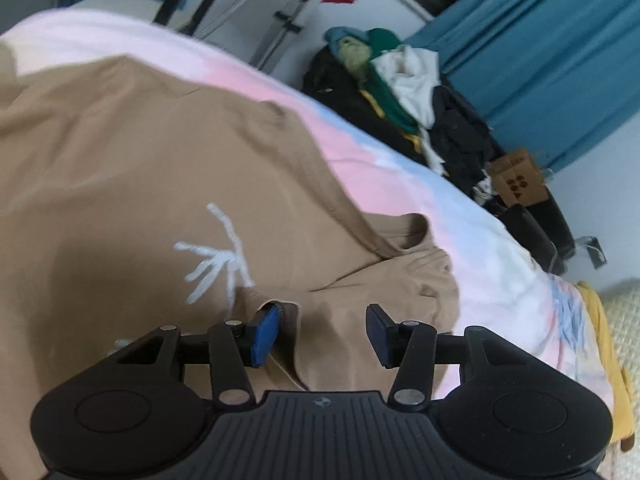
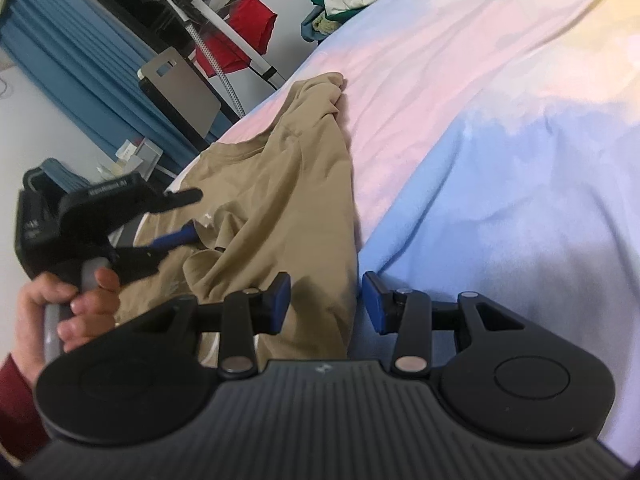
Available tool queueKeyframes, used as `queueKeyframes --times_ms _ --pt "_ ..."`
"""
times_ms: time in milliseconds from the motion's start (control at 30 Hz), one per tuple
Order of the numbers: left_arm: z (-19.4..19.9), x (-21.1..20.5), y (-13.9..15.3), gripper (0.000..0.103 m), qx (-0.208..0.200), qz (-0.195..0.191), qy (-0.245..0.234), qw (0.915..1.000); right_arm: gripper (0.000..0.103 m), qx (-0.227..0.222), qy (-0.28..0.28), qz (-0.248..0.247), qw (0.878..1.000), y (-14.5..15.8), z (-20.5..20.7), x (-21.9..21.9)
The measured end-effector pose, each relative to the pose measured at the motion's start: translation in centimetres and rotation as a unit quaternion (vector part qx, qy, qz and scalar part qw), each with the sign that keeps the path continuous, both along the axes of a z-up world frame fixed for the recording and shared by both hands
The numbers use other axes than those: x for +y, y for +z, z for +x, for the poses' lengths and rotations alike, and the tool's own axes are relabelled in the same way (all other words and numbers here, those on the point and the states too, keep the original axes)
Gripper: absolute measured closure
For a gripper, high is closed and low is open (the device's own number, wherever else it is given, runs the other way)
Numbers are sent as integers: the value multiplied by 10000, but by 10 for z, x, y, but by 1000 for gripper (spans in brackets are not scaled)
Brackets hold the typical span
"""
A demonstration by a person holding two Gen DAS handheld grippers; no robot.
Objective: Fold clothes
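My right gripper (image 2: 325,302) hangs with jaws apart, straddling the T-shirt's (image 2: 280,184) side edge; my left gripper (image 1: 322,334), also agape, hovers over its crumpled middle. The shirt runs lengthwise along the bed's (image 2: 500,140) edge.

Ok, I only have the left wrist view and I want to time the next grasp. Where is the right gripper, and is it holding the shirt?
Observer: The right gripper is open and holds nothing. Its jaws straddle an edge of the tan shirt, one pad over fabric, the other over the bedsheet.
Operator: Does my left gripper look shut from that side?
Observer: No, the left gripper is open, with its lower blue pad down at the fabric.
Operator: And how is its handle being held?
Observer: A hand is wrapped around the grey handle, with a dark red sleeve at the wrist.
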State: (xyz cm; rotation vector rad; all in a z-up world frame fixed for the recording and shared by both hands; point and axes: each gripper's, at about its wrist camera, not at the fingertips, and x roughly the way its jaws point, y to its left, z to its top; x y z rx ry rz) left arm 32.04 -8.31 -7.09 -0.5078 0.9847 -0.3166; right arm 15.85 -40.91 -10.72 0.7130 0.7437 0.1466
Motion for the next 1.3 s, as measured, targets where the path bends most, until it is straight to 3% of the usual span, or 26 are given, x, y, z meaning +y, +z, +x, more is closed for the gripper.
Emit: queueKeyframes --times_ms 200,267,300,333,467,567,667,700,833,1000,1133,1300 --pt "9 -1 -20 53 151 -49 216 9996 60 19 33 48 10000 -1 0 1" --pt "11 -6 -20 74 16 39 126 9999 60 21 59 10 10000 -1 -1 3" --pt "9 -12 -14 94 -179 112 -50 9998 60 19 82 -11 10000 -1 -1 4" --pt "9 -16 -8 96 -333 131 -195 9992 60 16 112 -34 9999 0 -2 6" --pt "16 -22 23 100 -1017 300 -428 9934 60 -127 423 -526 9976 7 -3 23" --pt "35 -21 29 100 -1132 701 -100 9910 60 -242 770 -1105 9906 12 -3 44" --pt "52 -23 13 99 -978 1149 38 9885 60 -266 980 -1489 9836 11 -3 57" --pt "54 -21 7 98 -881 1131 54 9897 60 -255 1000 -1509 9831 11 -3 58" --pt "42 -8 -7 67 -766 935 130 9926 60 -197 959 -1326 9863 8 -3 51" --pt "7 18 2 47 -940 636 312 9930 60 -143 870 -1169 9892 9 -3 46" --pt "-30 26 13 43 -759 259 331 9962 59 -150 792 -1141 9902 13 -3 45" --pt "-59 -1 -5 33 -308 -196 -11 9993 59 -177 680 -1050 9920 15 -5 38"
